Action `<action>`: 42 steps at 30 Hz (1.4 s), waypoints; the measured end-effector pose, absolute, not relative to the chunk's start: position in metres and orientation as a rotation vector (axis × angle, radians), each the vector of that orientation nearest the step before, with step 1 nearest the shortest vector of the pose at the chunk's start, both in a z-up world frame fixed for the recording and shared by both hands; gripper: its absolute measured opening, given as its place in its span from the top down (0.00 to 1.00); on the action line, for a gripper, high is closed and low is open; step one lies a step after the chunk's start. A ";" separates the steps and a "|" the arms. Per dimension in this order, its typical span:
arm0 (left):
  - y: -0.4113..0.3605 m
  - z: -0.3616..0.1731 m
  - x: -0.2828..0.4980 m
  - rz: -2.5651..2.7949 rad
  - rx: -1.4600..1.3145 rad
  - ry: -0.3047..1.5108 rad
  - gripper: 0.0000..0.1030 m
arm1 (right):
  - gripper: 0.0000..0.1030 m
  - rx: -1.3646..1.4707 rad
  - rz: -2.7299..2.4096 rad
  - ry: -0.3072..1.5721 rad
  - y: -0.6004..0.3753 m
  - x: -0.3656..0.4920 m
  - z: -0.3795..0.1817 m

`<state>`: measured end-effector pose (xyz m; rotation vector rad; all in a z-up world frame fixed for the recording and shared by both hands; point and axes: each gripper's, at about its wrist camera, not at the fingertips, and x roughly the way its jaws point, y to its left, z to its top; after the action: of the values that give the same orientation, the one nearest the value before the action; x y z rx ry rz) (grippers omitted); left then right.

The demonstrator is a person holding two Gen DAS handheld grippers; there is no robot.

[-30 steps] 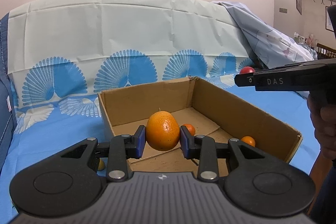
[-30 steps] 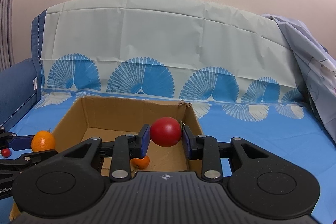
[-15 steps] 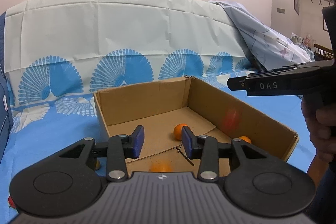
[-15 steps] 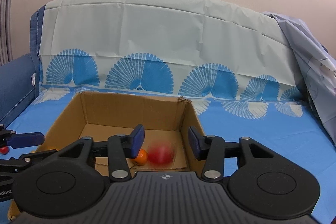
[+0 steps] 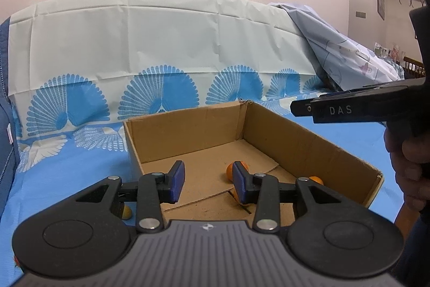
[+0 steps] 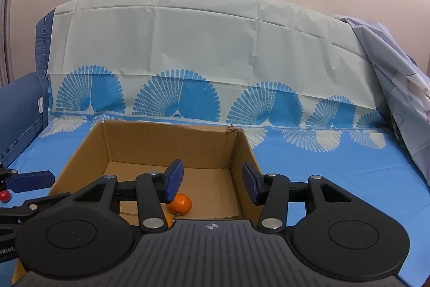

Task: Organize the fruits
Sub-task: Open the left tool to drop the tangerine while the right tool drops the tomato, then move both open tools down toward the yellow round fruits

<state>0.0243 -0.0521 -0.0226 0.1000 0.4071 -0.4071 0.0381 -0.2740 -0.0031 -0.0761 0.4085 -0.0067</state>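
An open cardboard box [image 5: 188, 131] lies on the blue patterned cloth, just ahead of both grippers. My left gripper [image 5: 208, 184] is open over the box's near edge, nothing between its blue pads. Small oranges [image 5: 230, 172] [image 5: 316, 180] lie on the box floor. In the right wrist view the box [image 6: 166, 144] holds a small orange [image 6: 180, 203] and a second one [image 6: 168, 219] half hidden by my gripper. My right gripper [image 6: 212, 183] hangs over the box with its jaws opening and nothing between them. The large orange and the red fruit are out of sight.
A small yellow fruit [image 5: 126, 211] lies outside the box at its left. A little red fruit [image 6: 4, 196] sits on the cloth beside the left gripper's finger [image 6: 29, 178]. A hand [image 5: 408, 174] holds the right gripper. The cloth-draped sofa back [image 6: 188, 50] rises behind.
Both grippers let go: the large orange dropped from the left one and the red fruit from the right one, both down into the box and out of view. Neither hand moved.
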 end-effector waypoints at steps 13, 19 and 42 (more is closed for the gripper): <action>0.018 0.022 0.036 -0.360 0.168 0.382 0.81 | 0.70 0.017 0.057 0.346 -0.233 0.020 0.008; 0.098 -0.003 0.062 -0.194 0.051 0.555 0.80 | 0.70 0.001 0.126 0.336 -0.206 0.017 0.009; 0.093 -0.081 0.130 -0.185 0.100 0.905 0.71 | 0.69 -0.187 0.264 0.422 -0.099 0.048 -0.026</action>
<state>0.1301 0.0934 -0.0813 0.1002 0.9048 -0.1855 0.0476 -0.0993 -0.0265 -0.1874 0.4217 0.2637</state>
